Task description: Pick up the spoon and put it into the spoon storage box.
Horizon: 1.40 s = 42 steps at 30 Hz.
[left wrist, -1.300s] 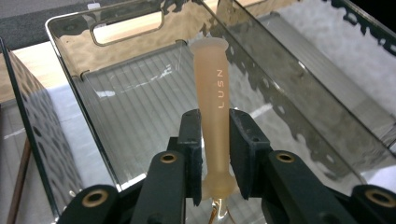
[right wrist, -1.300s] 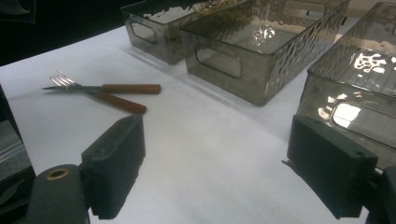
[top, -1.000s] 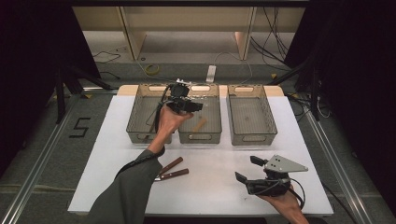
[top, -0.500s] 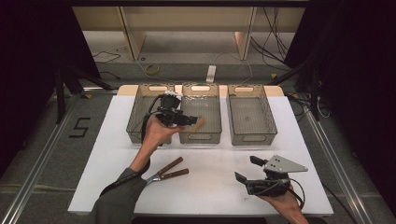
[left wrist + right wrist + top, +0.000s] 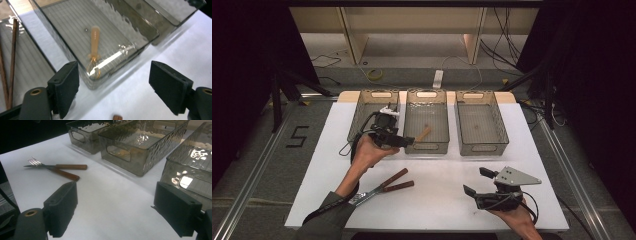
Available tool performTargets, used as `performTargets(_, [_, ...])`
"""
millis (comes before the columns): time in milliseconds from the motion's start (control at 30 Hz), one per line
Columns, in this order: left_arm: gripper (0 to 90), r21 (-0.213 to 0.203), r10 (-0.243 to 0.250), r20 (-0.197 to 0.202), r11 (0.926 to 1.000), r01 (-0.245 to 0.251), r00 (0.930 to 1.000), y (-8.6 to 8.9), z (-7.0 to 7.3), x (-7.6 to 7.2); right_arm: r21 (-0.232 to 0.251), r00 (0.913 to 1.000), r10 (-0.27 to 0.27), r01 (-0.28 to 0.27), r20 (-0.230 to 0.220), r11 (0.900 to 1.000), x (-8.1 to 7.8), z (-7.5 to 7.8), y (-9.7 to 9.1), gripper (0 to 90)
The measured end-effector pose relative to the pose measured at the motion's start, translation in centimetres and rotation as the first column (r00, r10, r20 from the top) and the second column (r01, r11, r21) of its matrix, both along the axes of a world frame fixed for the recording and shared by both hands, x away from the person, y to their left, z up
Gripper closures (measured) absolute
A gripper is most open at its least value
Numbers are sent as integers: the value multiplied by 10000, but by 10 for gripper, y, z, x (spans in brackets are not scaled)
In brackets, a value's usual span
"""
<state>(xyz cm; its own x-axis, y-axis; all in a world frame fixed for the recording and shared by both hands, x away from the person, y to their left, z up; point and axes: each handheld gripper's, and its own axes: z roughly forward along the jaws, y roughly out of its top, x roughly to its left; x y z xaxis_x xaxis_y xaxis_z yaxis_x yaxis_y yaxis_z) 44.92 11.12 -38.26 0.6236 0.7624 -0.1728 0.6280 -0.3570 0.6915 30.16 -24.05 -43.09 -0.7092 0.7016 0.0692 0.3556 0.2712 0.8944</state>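
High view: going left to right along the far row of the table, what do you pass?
Left bin → left claw → middle bin with a wooden-handled utensil → right bin.

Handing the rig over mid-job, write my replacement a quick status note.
Left tool: open, holding nothing, raised over the front wall of the middle bin.
Right tool: open, holding nothing, low at the table's near right.
Done: an orange-handled utensil lies in the middle bin; thin brown sticks lie in the left bin.
Left: the fork and a second wooden-handled piece lie crossed on the white table, near left. They likely go in the bins next; the left tool is closer.
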Motion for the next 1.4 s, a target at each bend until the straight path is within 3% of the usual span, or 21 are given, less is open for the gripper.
performTargets(200, [226, 617, -348, -267, 9974, 364, 9990, 7, -8, -6, 26, 10000, 33, -33, -18, 10000, 0, 0, 0, 200])
performTargets(333, [224, 660, -358, -344, 9971, 380, 9988, 12, -10, -8, 21, 10000, 49, -49, -23, 10000, 0, 0, 1, 200])
performTargets(567, [209, 1142, -746, -652, 9901, 817, 9951, 11, -16, -13, 30, 10000, 37, -37, -11, 10000, 0, 0, 0, 200])
performTargets(1100, [200, 1531, -572, -1194, 9853, 753, 9912, 19, -32, -22, 9, 10000, -18, 18, -24, 10000, 1, -1, -1, 200])
performTargets(1400, [177, 2009, -502, -1469, 9764, 795, 9879, 22, -40, -27, 49, 10000, 8, -8, -8, 10000, 2, -1, -2, 200])
